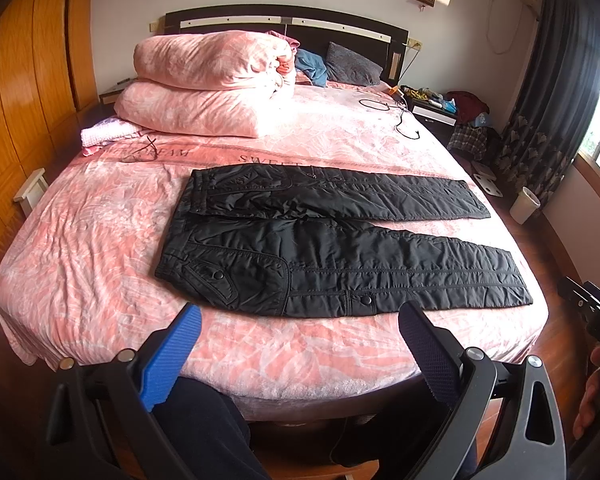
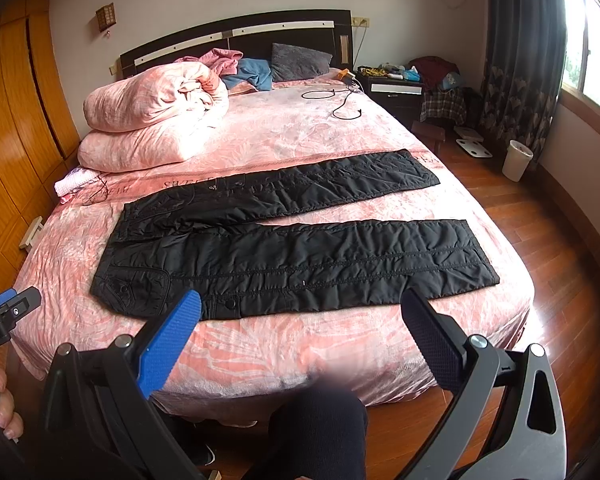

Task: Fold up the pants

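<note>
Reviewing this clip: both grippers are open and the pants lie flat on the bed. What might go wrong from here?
1. The black pants look padded and slick; the open left gripper or right gripper might pinch only the top layer, or slip.
2. The legs lie spread apart, so folding one over the other may end up misaligned.
3. The near leg sits close to the bed edge; a tug could drag it off.

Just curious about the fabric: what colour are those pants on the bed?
The pants are black and quilted, clearest in the right wrist view.
</note>
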Available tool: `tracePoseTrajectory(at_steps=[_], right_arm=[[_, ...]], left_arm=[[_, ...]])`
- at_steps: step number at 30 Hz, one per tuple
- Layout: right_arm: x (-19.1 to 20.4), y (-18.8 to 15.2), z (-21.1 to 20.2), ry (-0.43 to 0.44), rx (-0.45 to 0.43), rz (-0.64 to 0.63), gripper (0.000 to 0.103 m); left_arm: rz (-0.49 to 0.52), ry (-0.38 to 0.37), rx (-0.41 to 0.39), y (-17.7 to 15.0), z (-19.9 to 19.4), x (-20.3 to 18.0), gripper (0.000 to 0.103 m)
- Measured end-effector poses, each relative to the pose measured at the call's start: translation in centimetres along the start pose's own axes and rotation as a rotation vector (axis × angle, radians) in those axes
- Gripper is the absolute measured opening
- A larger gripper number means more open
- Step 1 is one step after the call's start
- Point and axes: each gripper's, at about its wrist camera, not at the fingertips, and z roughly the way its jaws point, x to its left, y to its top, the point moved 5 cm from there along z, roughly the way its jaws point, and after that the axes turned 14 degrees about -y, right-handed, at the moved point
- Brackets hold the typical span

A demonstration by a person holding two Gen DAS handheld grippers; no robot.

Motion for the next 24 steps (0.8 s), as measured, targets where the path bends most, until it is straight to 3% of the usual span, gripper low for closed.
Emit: tracePoseTrajectory(at_steps=[24], right_arm=[[0.06, -0.13, 0.13, 0.001, 0.0, 0.0, 0.1]], left_arm=[[-0.008, 0.027, 0.007, 0.03, 0.01, 0.55, 0.099]])
